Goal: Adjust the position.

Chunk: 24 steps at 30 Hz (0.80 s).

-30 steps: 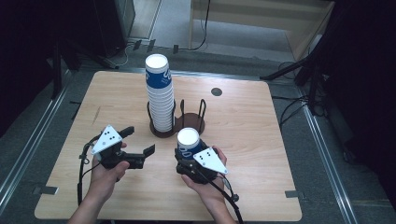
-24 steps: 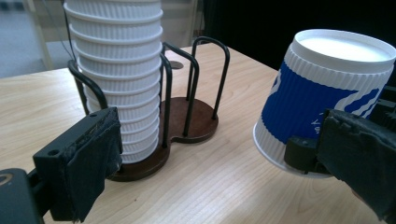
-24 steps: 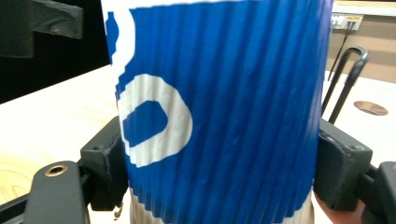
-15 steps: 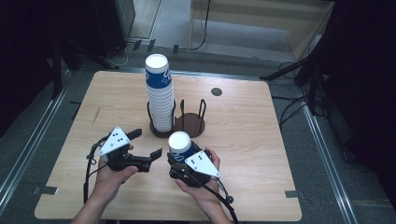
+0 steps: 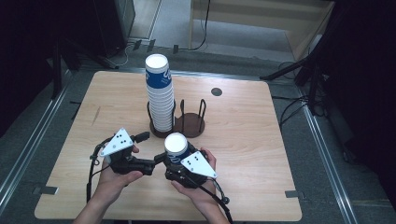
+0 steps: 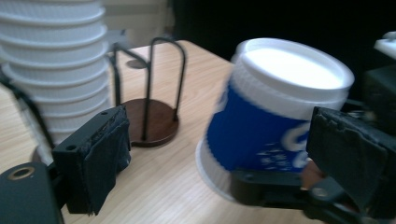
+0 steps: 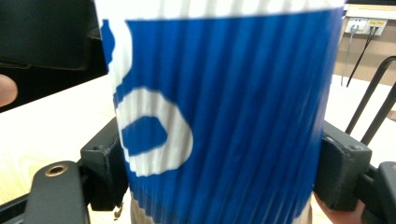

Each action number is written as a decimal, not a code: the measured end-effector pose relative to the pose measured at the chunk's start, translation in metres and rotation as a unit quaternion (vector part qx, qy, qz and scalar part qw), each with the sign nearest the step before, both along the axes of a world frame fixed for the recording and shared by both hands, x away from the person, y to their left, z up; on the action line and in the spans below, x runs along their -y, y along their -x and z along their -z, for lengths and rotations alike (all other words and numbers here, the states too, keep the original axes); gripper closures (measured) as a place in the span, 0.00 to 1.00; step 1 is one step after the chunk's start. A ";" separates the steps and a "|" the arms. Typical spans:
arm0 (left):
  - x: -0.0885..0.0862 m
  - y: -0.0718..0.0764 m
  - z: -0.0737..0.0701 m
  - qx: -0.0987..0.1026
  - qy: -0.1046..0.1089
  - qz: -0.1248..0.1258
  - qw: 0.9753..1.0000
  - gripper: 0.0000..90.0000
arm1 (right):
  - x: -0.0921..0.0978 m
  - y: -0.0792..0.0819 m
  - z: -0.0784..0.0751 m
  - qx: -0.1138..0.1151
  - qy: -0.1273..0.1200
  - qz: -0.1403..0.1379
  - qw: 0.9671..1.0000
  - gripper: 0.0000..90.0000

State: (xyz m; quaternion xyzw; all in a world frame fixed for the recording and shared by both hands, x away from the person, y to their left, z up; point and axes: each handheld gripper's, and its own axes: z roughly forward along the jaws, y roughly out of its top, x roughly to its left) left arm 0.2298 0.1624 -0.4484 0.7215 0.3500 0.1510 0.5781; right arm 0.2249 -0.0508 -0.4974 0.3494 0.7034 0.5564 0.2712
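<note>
A blue and white paper cup [image 5: 176, 145] is held upside down, a little tilted, above the table's front middle. My right gripper [image 5: 175, 159] is shut on it; in the right gripper view the cup [image 7: 219, 93] sits between both pads [image 7: 106, 163]. My left gripper [image 5: 149, 149] is open just left of the cup. In the left gripper view the cup [image 6: 271, 116] lies between the spread jaws of my left gripper [image 6: 224, 144], nearer the right-hand pad [image 6: 355, 154]; I cannot tell whether it touches that pad. A tall stack of the same cups [image 5: 159, 93] stands behind, in a wire holder.
A second dark round holder [image 5: 190, 122] with wire loops stands beside the stack, with nothing in it. The wooden table [image 5: 261, 140] has a small dark hole [image 5: 216, 92] at the back right. Metal rails and cables run on the floor around the table.
My right gripper has carried the cup left and toward the front edge. My left gripper has moved right, so the cup now lies between its open jaws.
</note>
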 end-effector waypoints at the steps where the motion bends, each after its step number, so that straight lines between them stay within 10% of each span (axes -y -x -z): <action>1: 0.004 0.002 -0.002 0.002 0.000 0.013 1.000 0.08 | 0.000 0.001 -0.001 0.002 0.000 -0.001 1.000 0.22; 24: 0.016 0.009 -0.005 -0.011 0.003 0.044 0.999 0.16 | -0.017 0.015 -0.002 0.021 0.006 -0.041 0.999 0.22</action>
